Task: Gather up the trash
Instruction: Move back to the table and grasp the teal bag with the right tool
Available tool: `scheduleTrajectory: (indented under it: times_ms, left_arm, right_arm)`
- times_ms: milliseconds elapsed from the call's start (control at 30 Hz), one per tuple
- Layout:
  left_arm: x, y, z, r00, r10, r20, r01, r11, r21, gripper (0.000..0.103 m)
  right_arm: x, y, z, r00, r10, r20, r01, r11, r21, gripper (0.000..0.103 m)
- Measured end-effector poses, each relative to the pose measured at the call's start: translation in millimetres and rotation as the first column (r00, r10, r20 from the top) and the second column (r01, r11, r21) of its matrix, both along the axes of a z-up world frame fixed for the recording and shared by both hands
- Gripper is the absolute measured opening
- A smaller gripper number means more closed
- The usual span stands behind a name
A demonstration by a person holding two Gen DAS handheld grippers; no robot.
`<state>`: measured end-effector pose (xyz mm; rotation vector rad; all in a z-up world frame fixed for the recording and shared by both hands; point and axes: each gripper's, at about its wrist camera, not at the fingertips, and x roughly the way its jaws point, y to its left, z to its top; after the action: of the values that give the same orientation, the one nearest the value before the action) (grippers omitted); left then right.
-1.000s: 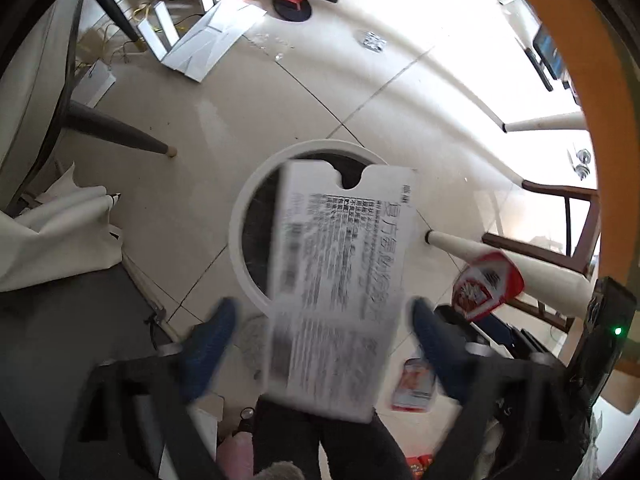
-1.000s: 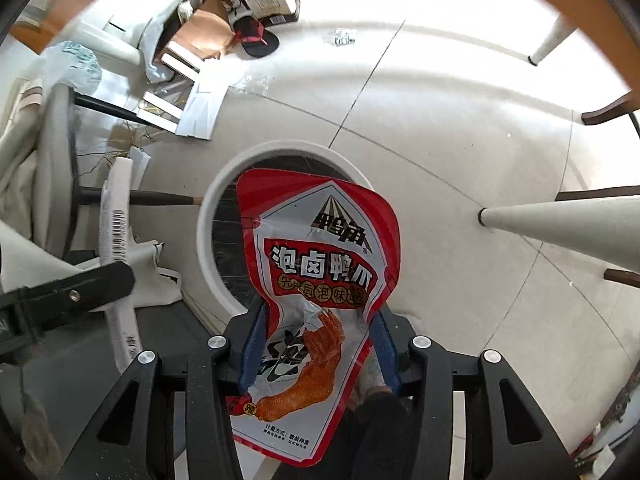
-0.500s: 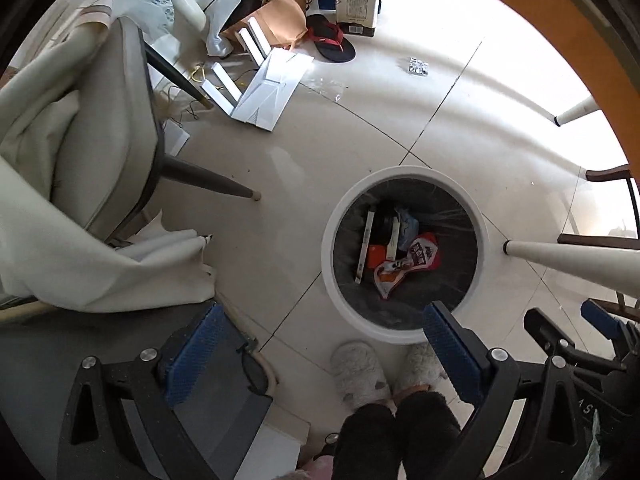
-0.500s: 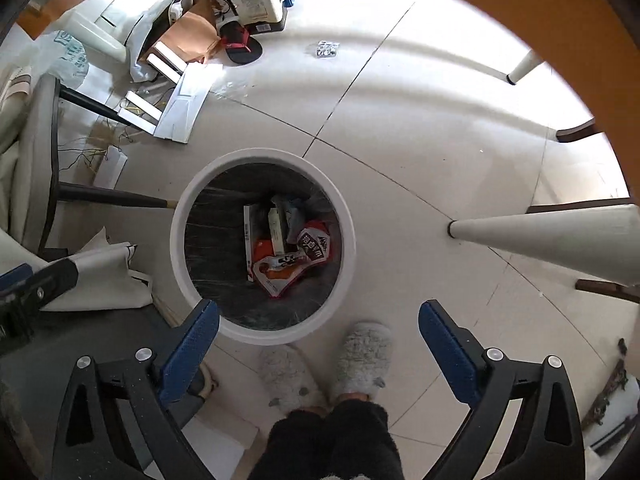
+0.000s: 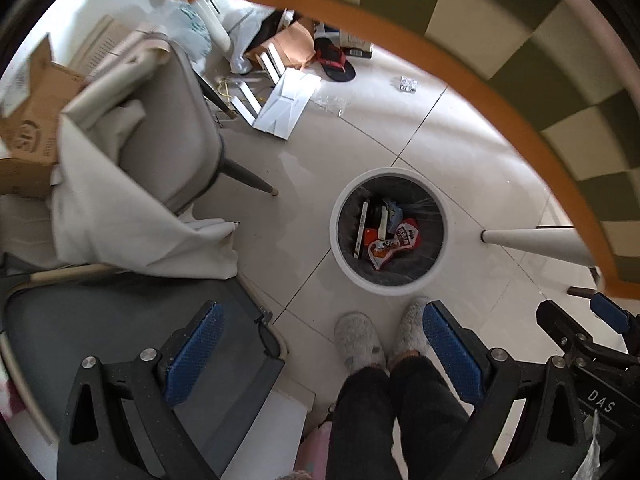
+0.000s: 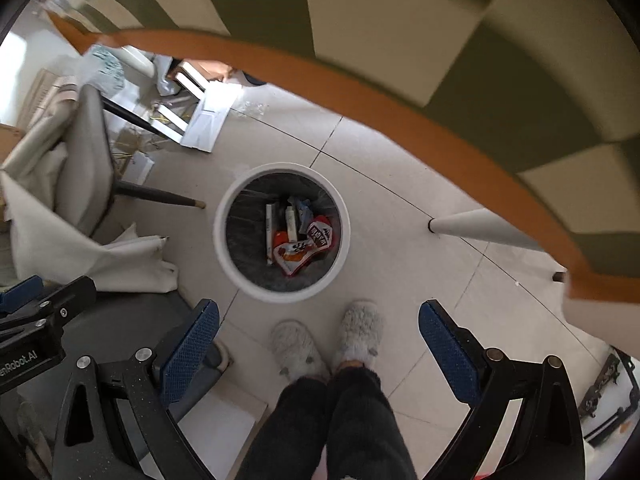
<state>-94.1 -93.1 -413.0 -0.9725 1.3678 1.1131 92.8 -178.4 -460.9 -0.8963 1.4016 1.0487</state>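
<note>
A round white trash bin [image 5: 340, 248] [image 6: 220, 248] stands on the tiled floor below both grippers. Inside it lie a red snack pouch [image 5: 390, 246] [image 6: 304, 246] and flat white boxes [image 5: 363, 230] [image 6: 269, 232]. My left gripper [image 5: 320, 350] is open and empty, high above the floor. My right gripper [image 6: 318, 350] is open and empty too, at about the same height. The right gripper's body shows at the right edge of the left wrist view [image 5: 588, 344].
The wooden table edge [image 5: 460, 88] [image 6: 360, 92] with a green checked cloth curves overhead. A white table leg [image 5: 536, 242] [image 6: 480, 230] stands right of the bin. A draped chair [image 5: 152, 152] [image 6: 80, 168] and floor clutter [image 5: 288, 100] lie left. The person's slippers [image 5: 360, 340] [image 6: 360, 332] are below.
Both grippers opened and dropped the white box and the red pouch into the bin. Then both rose and pulled back; the bin looks smaller and the table edge has come into view.
</note>
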Motion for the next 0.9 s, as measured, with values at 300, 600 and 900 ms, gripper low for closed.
scheduleTrajectory:
  times_ms: [300, 600, 900]
  left_arm:
    - [25, -8, 138, 0.999, -0.047, -0.026, 0.05, 0.989, 0.137, 0.102]
    - [145, 46, 236, 0.987, -0.161, 0.002, 0.152, 0.939, 0.31, 0.102]
    - [330, 137, 247, 0.975, -0.22, -0.033, 0.217, 0.909, 0.355, 0.102]
  right_arm:
    - [22, -10, 144, 0.991, -0.064, -0.119, 0.074, 0.994, 0.083, 0.101]
    - [139, 43, 268, 0.983, -0.16, -0.085, 0.174, 0.967, 0.188, 0.101]
    - [351, 155, 268, 0.976, 0.053, 0.211, -0.063, 0.997, 0.041, 0.101]
